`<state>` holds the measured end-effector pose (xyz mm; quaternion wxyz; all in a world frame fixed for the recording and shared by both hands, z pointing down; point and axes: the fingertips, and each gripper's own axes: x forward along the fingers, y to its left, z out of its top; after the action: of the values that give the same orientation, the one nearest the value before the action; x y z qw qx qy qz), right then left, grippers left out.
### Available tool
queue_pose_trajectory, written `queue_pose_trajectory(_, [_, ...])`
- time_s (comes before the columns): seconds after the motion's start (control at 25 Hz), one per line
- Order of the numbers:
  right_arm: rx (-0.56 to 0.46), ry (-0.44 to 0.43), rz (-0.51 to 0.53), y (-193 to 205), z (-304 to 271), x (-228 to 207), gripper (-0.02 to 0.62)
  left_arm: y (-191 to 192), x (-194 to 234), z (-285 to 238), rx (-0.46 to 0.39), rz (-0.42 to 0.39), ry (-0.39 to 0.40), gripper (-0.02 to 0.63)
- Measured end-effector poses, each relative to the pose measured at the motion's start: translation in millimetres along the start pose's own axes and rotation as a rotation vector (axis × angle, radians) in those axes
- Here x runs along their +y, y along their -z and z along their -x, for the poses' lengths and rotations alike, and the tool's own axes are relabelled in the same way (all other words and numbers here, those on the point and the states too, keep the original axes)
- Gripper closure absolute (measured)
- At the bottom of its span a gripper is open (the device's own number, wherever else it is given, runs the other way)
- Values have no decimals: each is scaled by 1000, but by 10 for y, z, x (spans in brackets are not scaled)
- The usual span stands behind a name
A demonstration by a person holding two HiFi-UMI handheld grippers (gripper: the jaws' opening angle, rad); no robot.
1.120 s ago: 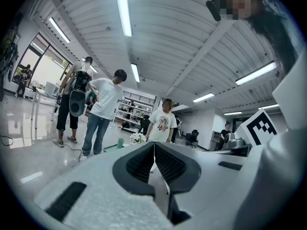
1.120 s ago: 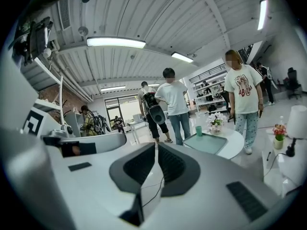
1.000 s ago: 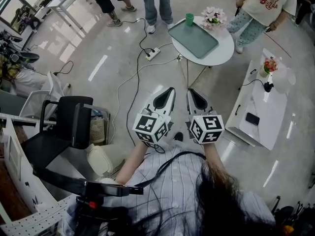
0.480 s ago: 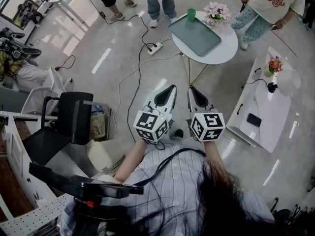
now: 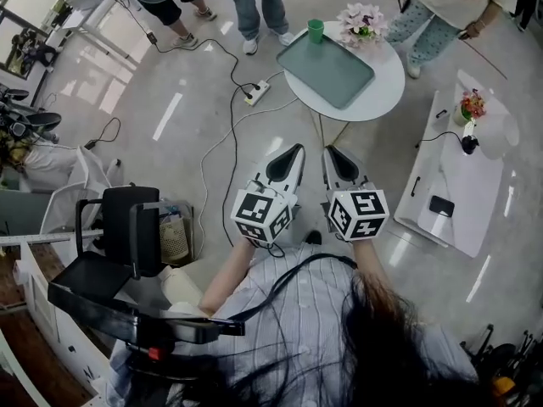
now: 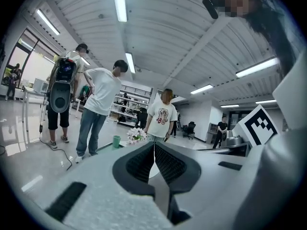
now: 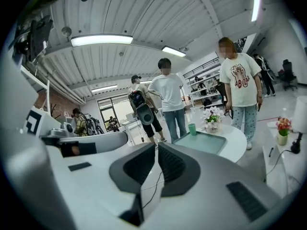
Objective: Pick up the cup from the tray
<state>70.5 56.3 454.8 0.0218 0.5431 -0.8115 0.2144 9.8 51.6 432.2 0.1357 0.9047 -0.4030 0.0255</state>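
Floor at left: cable and power strip [image 5: 261, 91] lying across the approach to the table [image 5: 386, 87], a possible snag or trip; left claw [image 5: 293, 153]: jaws together with nothing between them, well apart from the table; green cup [image 5: 316, 30]: upright at the far corner of the tray [image 5: 329, 68], near the flowers [image 5: 361, 24]; liable to be tipped if met by jaws not opened first, and the flowers liable to be brushed by a reach across the tray; right claw [image 5: 332, 153]: likewise closed and empty; hard to make out: cup inside the tray rim or just outside it; cup contents unseen; table legs mostly hidden beneath the top.
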Motion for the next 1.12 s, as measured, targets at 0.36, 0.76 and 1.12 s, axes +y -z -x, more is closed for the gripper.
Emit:
queue_pose_trajectory(0.36, [6, 68, -24, -278, -816, -110, 555, -268, 714, -509, 25, 13, 60, 591])
queue_pose_trajectory(0.76, [15, 130, -20, -532, -1639, -105, 556, -529, 1513, -887, 25, 37, 105, 591])
queue_pose_trajectory(1.12, [15, 175, -49, -592, -2082, -118, 557, -600, 1959, -1111, 36, 51, 148, 591])
